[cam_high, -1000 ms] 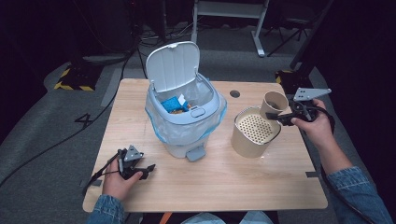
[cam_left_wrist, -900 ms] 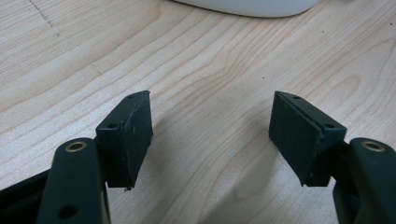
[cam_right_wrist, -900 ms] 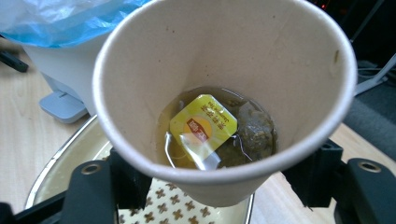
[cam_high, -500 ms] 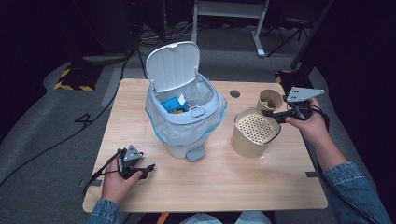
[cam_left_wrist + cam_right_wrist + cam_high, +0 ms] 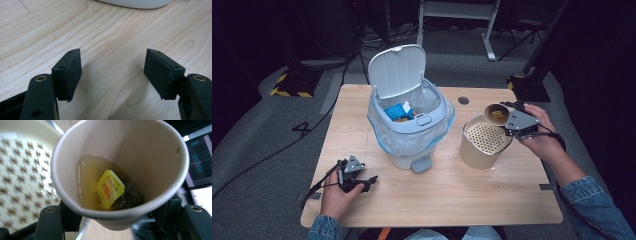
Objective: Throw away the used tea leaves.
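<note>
On the pale wooden table (image 5: pixel 452 195), our right gripper (image 5: pixel 512 119) clamps a tilted paper cup (image 5: pixel 120 170) over the perforated canister (image 5: pixel 484 139). We should tip slowly, so tea drains while the tea bag (image 5: pixel 110 188) stays in. Our left gripper (image 5: pixel 112 72) rests open, holding nothing.

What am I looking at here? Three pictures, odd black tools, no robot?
No robot: a person holds a two-jaw gripper in each hand. The high view looks down on the wooden table; the other two pictures come from cameras riding on the grippers. The left gripper rests open and empty on the table. The right gripper is shut on a paper cup with tea and a yellow-tagged tea bag, tilted over a tan strainer bucket. A white pedal bin stands with its lid open, litter inside.
</note>
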Motion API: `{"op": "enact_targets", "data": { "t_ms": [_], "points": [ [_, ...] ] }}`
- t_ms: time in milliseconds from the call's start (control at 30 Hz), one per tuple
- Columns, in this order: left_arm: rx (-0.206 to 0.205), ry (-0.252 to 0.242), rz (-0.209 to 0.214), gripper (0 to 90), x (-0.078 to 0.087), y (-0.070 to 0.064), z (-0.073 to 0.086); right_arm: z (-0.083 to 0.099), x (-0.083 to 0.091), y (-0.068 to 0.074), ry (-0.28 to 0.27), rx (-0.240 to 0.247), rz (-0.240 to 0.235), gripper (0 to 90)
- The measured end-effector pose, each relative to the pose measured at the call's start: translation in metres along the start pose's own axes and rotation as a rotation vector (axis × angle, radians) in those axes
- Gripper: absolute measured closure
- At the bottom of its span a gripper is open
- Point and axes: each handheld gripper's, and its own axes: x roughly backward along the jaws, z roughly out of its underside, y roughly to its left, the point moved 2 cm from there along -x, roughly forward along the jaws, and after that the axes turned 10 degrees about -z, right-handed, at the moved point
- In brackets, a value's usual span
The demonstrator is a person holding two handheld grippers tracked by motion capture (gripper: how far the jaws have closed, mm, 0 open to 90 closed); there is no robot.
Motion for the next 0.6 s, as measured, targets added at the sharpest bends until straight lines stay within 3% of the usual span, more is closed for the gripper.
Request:
{"op": "enact_targets", "data": {
  "t_ms": [100,167,267,333,367,467,500,533,567,600],
  "points": [
    [0.0,0.0,0.0,31.0,0.0,0.0,0.0,-0.005,0.001,0.006,0.083,0.12,0.055,35.5],
    [0.001,0.0,0.001,31.0,0.0,0.0,0.0,-0.01,0.001,0.01,0.147,0.235,0.103,35.6],
    [0.001,0.001,0.0,31.0,0.0,0.0,0.0,-0.013,0.0,0.015,0.194,0.315,0.133,35.6],
    [0.001,0.0,0.001,31.0,0.0,0.0,0.0,-0.014,0.0,0.016,0.216,0.342,0.145,35.6],
    [0.001,0.001,0.001,31.0,0.0,0.0,0.0,-0.016,-0.001,0.021,0.273,0.416,0.168,35.6],
    [0.002,0.001,0.001,31.0,0.0,0.0,0.0,-0.02,-0.001,0.026,0.335,0.529,0.213,35.6],
    [0.002,0.001,0.001,31.0,0.0,0.0,0.0,-0.02,-0.001,0.026,0.335,0.529,0.213,35.6],
    [0.002,0.001,0.001,31.0,0.0,0.0,0.0,-0.023,-0.001,0.03,0.397,0.639,0.259,35.6],
    [0.002,0.001,0.001,31.0,0.0,0.0,0.0,-0.023,-0.001,0.03,0.397,0.639,0.259,35.6],
    [0.001,0.0,0.0,31.0,0.0,0.0,0.0,-0.024,-0.002,0.033,0.457,0.757,0.295,35.7]
  ]
}}
